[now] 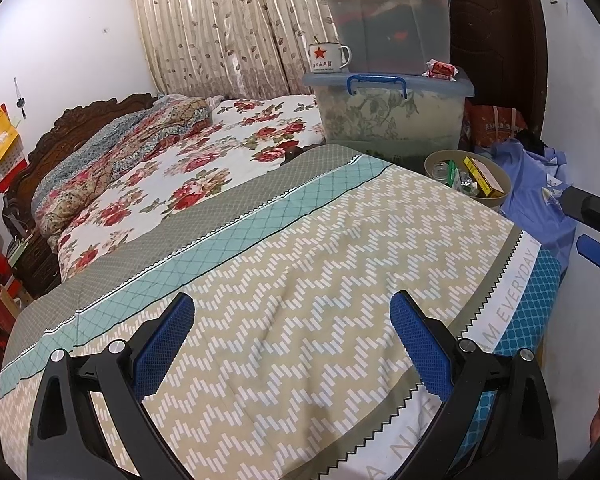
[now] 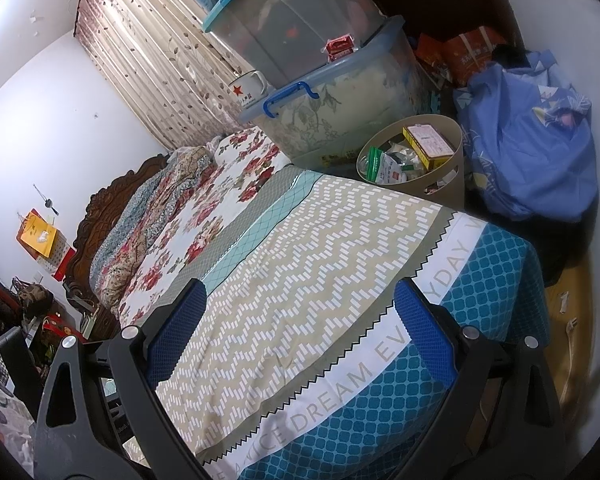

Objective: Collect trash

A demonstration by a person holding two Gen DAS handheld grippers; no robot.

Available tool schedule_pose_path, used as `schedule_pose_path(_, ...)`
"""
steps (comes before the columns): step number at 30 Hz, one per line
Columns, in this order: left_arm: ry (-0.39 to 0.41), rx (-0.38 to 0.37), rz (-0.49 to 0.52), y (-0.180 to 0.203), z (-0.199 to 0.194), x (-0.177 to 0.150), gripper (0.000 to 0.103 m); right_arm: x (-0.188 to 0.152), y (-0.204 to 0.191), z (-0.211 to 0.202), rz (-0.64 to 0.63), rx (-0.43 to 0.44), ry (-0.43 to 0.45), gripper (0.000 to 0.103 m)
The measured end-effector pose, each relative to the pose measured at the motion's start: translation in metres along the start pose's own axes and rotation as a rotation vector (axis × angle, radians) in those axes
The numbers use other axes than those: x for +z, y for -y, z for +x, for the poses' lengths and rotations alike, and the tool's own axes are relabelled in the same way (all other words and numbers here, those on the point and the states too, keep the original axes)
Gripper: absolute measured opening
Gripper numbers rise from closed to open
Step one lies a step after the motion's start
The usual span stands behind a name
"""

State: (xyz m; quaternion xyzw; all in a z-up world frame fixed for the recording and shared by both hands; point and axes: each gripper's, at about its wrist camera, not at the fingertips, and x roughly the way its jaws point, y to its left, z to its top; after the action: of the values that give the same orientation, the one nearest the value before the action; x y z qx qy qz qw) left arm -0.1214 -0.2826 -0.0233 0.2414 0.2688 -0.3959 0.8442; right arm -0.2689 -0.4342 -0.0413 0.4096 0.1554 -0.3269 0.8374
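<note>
We hold the left tool [image 1: 292, 344] and the right tool [image 2: 300, 328] spread wide and empty above the folded quilt with a beige zigzag print [image 1: 300, 280], which covers the near end of the bed. Nothing lies between either pair of blue-padded fingers [image 1: 168, 344], so we judge both tools free for a fresh pick. The task's thing, the round beige waste bin [image 2: 454, 140], stands on the floor just past the quilt's far corner, at one o'clock in both views. It already holds a yellow carton [image 2: 428, 142] and crumpled clear wrappers [image 2: 388, 160], presumably gathered there. A red-and-white packet [image 1: 440, 69] rests on the lid of the lower storage box [image 1: 440, 128] at twelve o'clock, possibly litter.
</note>
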Motion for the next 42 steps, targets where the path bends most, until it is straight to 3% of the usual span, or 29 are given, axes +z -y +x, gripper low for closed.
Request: schedule_pose_path(42, -0.010, -0.017, 0.011, -0.0051, 0.0042, -0.0035, 0.094, 0.0010, -0.0036, -0.0003, 0.002, -0.001, 0.000, 0.094)
